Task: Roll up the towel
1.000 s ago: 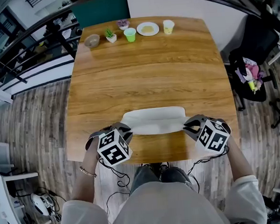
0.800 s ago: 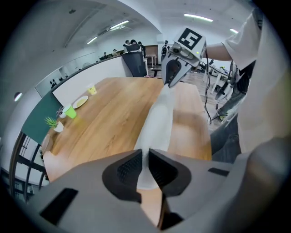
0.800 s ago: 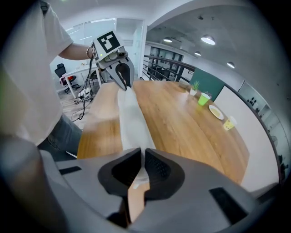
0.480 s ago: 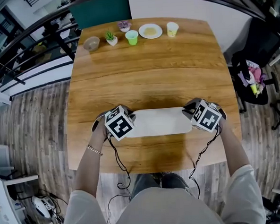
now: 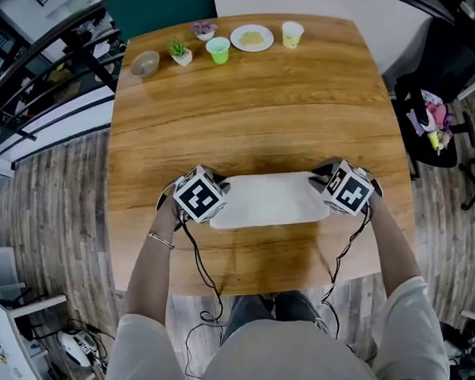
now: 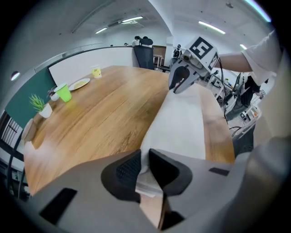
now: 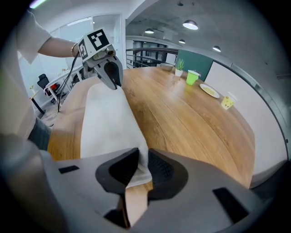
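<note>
Towel (image 5: 266, 199) is lying flat on the near half of the desk (image 5: 256, 96), its long side running left to right between the two grippers. Left gripper (image 6: 144, 164) is sitting at the towel's left end and right gripper (image 7: 142, 164) at its right end, both pointing steeply down.

Left fingers (image 6: 123, 170) are pinching the towel's end edge, with cloth filling the narrow gap. Right fingers (image 7: 160, 170) are holding a corner too, but they have just been opening a little. Cloth is sitting between them and sagging below the pads, so that grip is looking light.

Step, as I am reading it: an early turn of the roll is being laid down. The far edge seems to be showing a rounded, doubled lip, but no thick roll is forming yet, so most of the task is remaining.

Next move is probably calling for both ends to be carried over together and evenly, so the roll is running straight. A loosening right corner is risking a skewed turn.

Materials:
- Towel is looking pale, thin, soft and matte, an oblong with rounded corners and limp ends.
- Desk is showing glossy, smooth wood grain, so cloth may be sliding on it.
- Fingers are looking dark and moulded, with ribbed pads.
</note>
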Motion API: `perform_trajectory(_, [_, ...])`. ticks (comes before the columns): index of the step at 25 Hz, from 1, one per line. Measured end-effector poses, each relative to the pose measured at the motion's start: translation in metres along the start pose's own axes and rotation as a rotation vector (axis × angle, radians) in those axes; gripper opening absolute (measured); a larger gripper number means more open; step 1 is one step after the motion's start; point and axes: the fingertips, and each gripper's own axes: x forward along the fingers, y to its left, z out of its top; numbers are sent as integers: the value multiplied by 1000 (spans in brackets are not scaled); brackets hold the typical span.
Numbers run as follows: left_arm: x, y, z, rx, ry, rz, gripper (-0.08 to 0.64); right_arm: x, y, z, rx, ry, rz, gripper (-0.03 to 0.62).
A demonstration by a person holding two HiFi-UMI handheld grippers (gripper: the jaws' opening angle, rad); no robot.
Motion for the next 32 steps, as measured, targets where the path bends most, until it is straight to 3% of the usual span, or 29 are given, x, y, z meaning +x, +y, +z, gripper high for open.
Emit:
perform_trajectory(6, [4, 5, 3, -49, -43, -12, 66, 3, -3, -3, 30, -16, -18, 89])
perform_trajectory(12, [-17, 17, 2, -170, -108, -14, 119, -15, -18, 4, 84, -90, -73, 132])
perform_trajectory(17, [-58, 26, 8, -286, -262, 32, 120, -49, -33, 13, 226, -224, -144, 133])
perform_trajectory(22, [-133, 26, 20, -470, -570, 205, 109, -101, -37, 13, 402, -346, -286, 133])
perform_trajectory(27, [-206, 11, 15, -669, -836, 400, 110, -173, -40, 15, 566, -531, -499, 109])
perform_trajectory(32, [-262, -22, 8, -758, -946, 579, 74, -235, -15, -1, 681, -655, -653, 77])
